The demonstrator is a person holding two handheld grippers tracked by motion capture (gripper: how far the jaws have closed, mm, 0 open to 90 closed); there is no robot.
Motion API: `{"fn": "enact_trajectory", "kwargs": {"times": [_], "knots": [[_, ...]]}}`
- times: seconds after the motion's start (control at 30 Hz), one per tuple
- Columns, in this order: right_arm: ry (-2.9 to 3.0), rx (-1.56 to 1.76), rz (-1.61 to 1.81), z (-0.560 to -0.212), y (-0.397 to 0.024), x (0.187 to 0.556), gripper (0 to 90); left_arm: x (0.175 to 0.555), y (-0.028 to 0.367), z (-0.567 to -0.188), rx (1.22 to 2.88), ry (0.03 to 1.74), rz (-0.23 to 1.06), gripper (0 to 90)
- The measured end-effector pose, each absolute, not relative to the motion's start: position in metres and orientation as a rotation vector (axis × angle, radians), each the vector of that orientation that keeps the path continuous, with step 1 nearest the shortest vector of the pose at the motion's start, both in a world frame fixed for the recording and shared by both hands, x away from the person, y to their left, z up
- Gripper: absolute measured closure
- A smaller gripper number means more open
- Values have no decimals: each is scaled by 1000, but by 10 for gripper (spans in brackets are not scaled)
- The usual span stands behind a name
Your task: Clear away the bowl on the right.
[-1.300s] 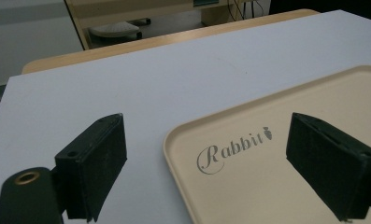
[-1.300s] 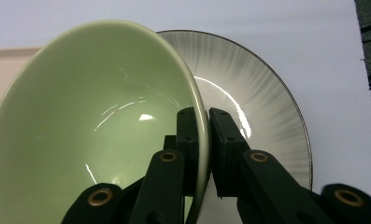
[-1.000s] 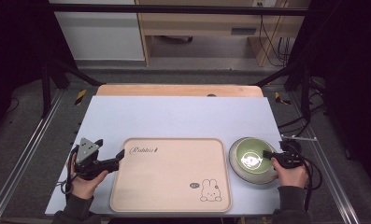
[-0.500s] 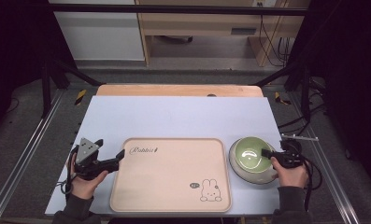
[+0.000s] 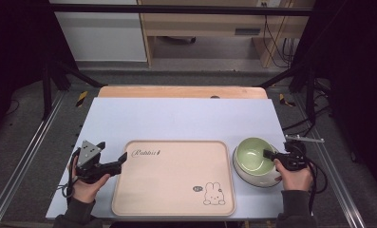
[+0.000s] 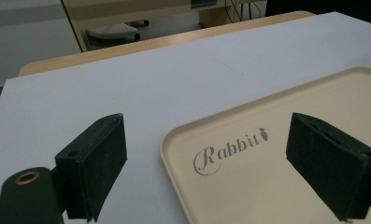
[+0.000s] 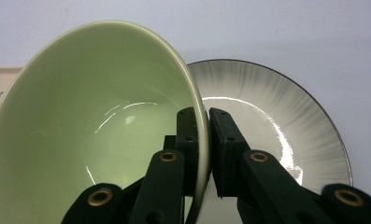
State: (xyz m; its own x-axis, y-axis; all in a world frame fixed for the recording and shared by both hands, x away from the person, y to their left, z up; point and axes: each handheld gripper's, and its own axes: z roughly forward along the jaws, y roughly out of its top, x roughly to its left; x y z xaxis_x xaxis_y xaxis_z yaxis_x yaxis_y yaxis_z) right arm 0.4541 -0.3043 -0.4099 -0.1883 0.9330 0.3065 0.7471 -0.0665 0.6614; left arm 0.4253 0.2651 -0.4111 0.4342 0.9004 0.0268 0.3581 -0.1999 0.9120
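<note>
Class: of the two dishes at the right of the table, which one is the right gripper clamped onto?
The green bowl: the right gripper pinches its rim, tilting it. The grey-streaked plate lies flat beneath, ungripped.

Pale blue table (image 5: pixel 176 118): beige rabbit tray (image 5: pixel 174 178) near edge, plate (image 5: pixel 252 178) right.

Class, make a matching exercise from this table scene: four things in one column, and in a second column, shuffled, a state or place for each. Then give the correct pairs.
Things:
1. green bowl
2. grey plate
3. beige tray
4. left gripper

States or places:
A. open, at the tray's corner near the word Rabbit
B. tilted, rim pinched by the right gripper
C. flat in the middle, a rabbit drawn on it
D. lying under the bowl

Pairs: 1-B, 2-D, 3-C, 4-A
</note>
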Motion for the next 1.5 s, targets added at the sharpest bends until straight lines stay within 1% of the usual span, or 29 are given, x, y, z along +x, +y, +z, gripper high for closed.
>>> {"fn": "enact_trajectory", "kwargs": {"times": [0.73,1.5], "knots": [[2026,1728,1145,-398,-283,453,832,425,264,-411,1773,1080,733,120],[2133,1623,1231,-387,-251,451,832,425,264,-411,1765,1079,730,121]]}}
